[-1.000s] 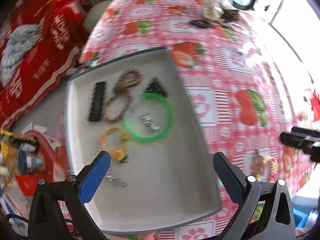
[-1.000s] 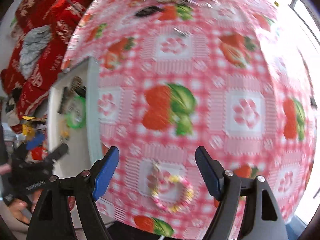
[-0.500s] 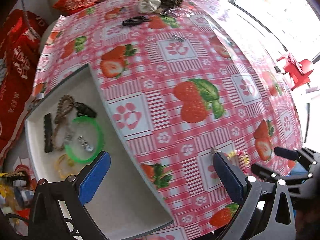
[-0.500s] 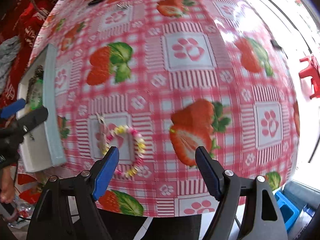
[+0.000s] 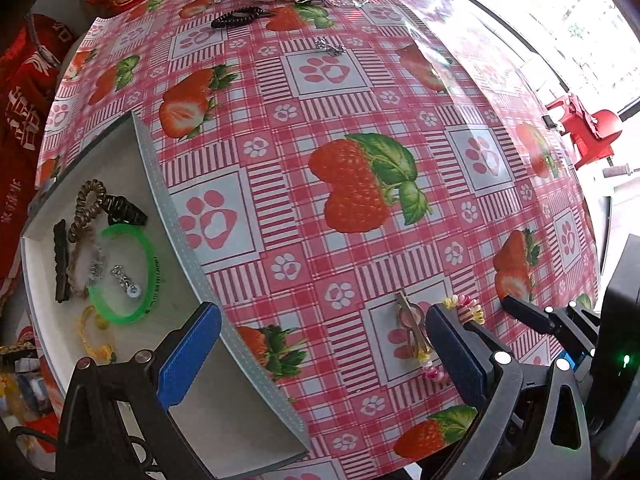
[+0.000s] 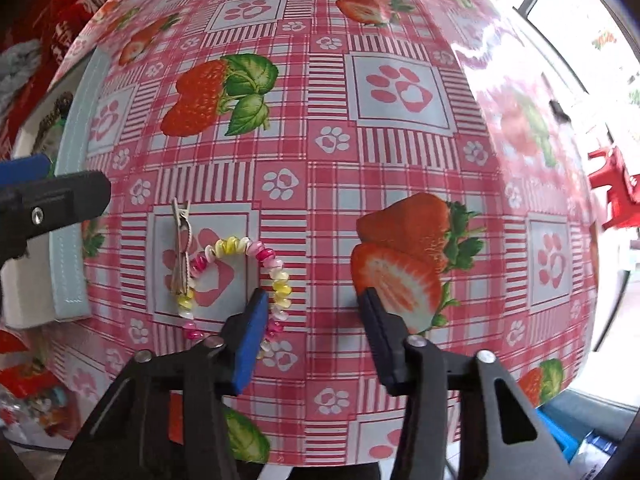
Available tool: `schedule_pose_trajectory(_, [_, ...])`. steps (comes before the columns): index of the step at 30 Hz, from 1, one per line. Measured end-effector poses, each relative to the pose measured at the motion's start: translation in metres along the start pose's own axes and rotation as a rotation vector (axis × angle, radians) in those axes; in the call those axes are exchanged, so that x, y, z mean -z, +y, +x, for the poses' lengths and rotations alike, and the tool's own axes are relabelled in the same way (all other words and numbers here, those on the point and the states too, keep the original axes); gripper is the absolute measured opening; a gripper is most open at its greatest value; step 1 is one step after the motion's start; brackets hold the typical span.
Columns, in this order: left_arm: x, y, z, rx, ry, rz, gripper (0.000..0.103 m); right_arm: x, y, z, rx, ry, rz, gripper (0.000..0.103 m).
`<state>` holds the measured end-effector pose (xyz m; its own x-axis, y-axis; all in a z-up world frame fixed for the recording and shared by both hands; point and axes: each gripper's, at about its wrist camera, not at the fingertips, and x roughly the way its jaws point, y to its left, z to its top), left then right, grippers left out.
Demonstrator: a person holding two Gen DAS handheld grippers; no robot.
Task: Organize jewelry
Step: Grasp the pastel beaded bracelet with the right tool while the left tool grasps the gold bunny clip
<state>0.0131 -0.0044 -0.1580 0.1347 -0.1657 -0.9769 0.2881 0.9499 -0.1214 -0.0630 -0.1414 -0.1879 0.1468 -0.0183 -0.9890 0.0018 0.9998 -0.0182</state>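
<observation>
The right gripper [image 6: 312, 308] has come down over the pastel beaded bracelet [image 6: 240, 276] on the strawberry-print worktop [image 6: 360, 152], beside a metal hair clip [image 6: 182, 248]. Its jaws have just narrowed, seemingly not yet pinching beads. The left gripper's [image 5: 320, 340] jaws stay wide by the grey tray [image 5: 180, 240].

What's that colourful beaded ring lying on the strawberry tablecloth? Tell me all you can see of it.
The bracelet is a loop of small glossy beads, pink, yellow and white, like shell or plastic. It lies flat on the tablecloth over a paw-print square, right of the tray. A metal hair clip touches its left side. The right gripper has been closing, one finger over its lower right edge; nothing is gripped.
</observation>
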Motion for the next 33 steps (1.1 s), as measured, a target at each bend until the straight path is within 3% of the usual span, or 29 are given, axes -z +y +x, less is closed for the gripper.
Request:
schedule_pose_trajectory(3, [0.0,-0.007,0.003,0.006,0.012,0.003,0.103,0.004,0.001,-0.003,0.007,-0.015,-0.015,0.027])
schedule_pose_trajectory(8, [0.001,-0.025,0.011,0.012,0.032,0.023,0.103,0.01,-0.011,-0.003,0.009,-0.021,-0.013,0.012])
schedule_pose_trajectory(9, [0.001,-0.028,0.013,0.014,0.037,0.025,0.103,0.011,-0.015,-0.003,0.008,-0.021,-0.007,0.011])
schedule_pose_trajectory(11, [0.001,-0.034,0.02,0.017,0.064,0.029,0.091,0.013,-0.024,-0.002,0.006,-0.019,0.002,0.011])
schedule_pose_trajectory(14, [0.001,-0.042,0.032,0.025,0.102,0.002,0.088,0.018,-0.038,-0.003,0.005,-0.015,0.018,0.01])
schedule_pose_trajectory(16, [0.001,-0.048,0.038,0.026,0.124,-0.015,0.077,0.022,-0.047,-0.004,0.004,-0.013,0.027,0.01])
schedule_pose_trajectory(18, [0.002,-0.052,0.043,0.026,0.142,-0.031,0.075,0.025,-0.056,-0.006,0.002,-0.011,0.038,0.01])
schedule_pose_trajectory(21, [0.005,-0.062,0.046,0.015,0.137,-0.028,0.07,0.032,-0.072,-0.01,-0.006,-0.007,0.048,0.01])
schedule_pose_trajectory(23, [0.007,-0.069,0.045,0.013,0.13,-0.017,0.061,0.033,-0.076,-0.011,-0.009,-0.003,0.051,0.01])
schedule_pose_trajectory(26, [0.009,-0.081,0.044,0.019,0.13,-0.012,0.057,0.033,-0.076,-0.011,-0.004,0.005,0.045,0.01])
schedule_pose_trajectory(30, [0.014,-0.099,0.043,0.009,0.114,0.0,0.038,0.032,-0.075,-0.01,-0.007,0.006,0.048,0.01])
schedule_pose_trajectory(31, [0.015,-0.1,0.042,0.014,0.109,-0.002,0.02,0.03,-0.074,-0.009,-0.007,0.006,0.048,0.01])
schedule_pose_trajectory(33, [0.017,-0.1,0.041,0.034,0.105,-0.014,0.019,0.019,-0.064,-0.003,-0.008,0.005,0.047,0.01])
